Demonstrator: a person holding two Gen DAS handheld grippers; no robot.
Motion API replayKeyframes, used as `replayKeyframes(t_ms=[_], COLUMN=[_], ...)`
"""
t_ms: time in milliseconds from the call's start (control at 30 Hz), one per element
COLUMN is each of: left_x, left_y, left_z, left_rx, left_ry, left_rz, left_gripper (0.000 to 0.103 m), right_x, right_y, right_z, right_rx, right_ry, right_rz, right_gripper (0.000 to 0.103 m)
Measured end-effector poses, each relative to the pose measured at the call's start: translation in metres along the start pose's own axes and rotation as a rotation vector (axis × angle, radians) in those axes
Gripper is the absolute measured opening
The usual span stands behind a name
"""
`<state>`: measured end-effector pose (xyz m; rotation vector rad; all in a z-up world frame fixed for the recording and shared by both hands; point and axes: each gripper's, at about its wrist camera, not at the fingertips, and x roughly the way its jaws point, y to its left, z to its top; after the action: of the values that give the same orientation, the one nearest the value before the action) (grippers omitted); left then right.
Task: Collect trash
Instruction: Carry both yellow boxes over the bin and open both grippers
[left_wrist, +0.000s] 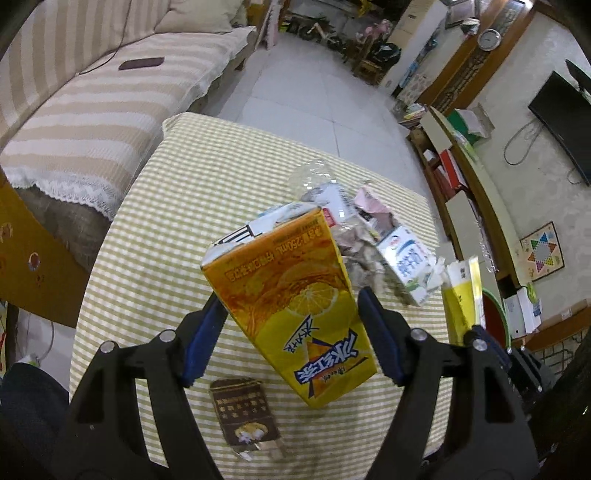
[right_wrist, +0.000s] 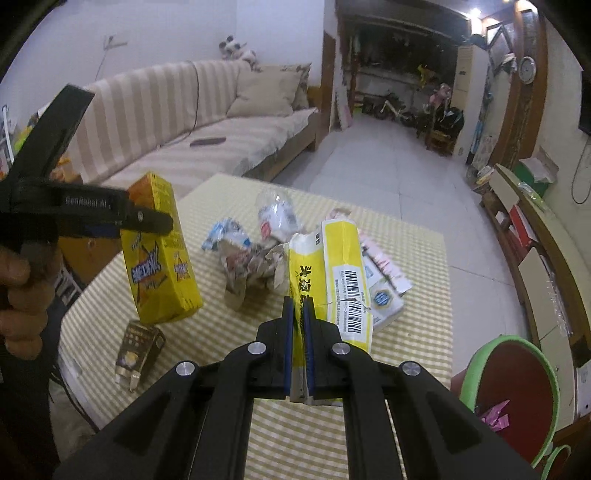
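Grippers (left_wrist: 291, 332) above checked tablecloth (left_wrist: 155, 229), sofa (left_wrist: 92, 110) beyond

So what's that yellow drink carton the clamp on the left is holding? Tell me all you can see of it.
The yellow drink carton is a rectangular paperboard box printed with a lemon slice and blue-and-white lettering. It looks intact, slightly dented. It is held tilted above the checked tablecloth, touching nothing else, with the left gripper clamped across its sides.
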<state>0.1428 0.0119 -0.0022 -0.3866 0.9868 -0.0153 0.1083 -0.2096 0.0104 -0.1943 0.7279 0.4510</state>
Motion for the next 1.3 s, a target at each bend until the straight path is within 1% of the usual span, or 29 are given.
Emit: replayKeyframes(t_ms=[300,600,700,1033,1167,1300], left_x=[-0.002,0.012,0.019,0.046,0.060,0.076], left_y=[-0.048,-0.113,-0.139,-0.240,-0.274,-0.311], left_z=[0.001,-0.002,-0.003,-0.017,-0.028,-0.043], left_rx=[0.091,0.198,0.233,0.376,0.421,0.471], left_ry=[0.000,0.011,0.023,0.057,0.084,0.116], left_rz=[-0.048,-0.109,-0.137,-0.250,-0.285,-0.318], left_gripper=[0.069,0.069,0.069,0.069,0.069,0.069], right_x=[-0.027,-0.056,-0.066,-0.099,-0.105,-0.106], right_y=[-0.039,-0.091,-0.114,-0.195,-0.219,-0.241], right_z=[0.000,-0.014,-0.022,-0.060,-0.075,-0.091], right_rx=[0.097,0.182,0.221,0.385,0.444,0.510], right_ry=[-0.051,-0.085,-0.095,-0.119,-0.122,-0.115], right_rz=[-0.055,-0.155,-0.202,-0.307,-0.326,-0.325], right_gripper=[0.005,0.005,0.005,0.005,0.005,0.005])
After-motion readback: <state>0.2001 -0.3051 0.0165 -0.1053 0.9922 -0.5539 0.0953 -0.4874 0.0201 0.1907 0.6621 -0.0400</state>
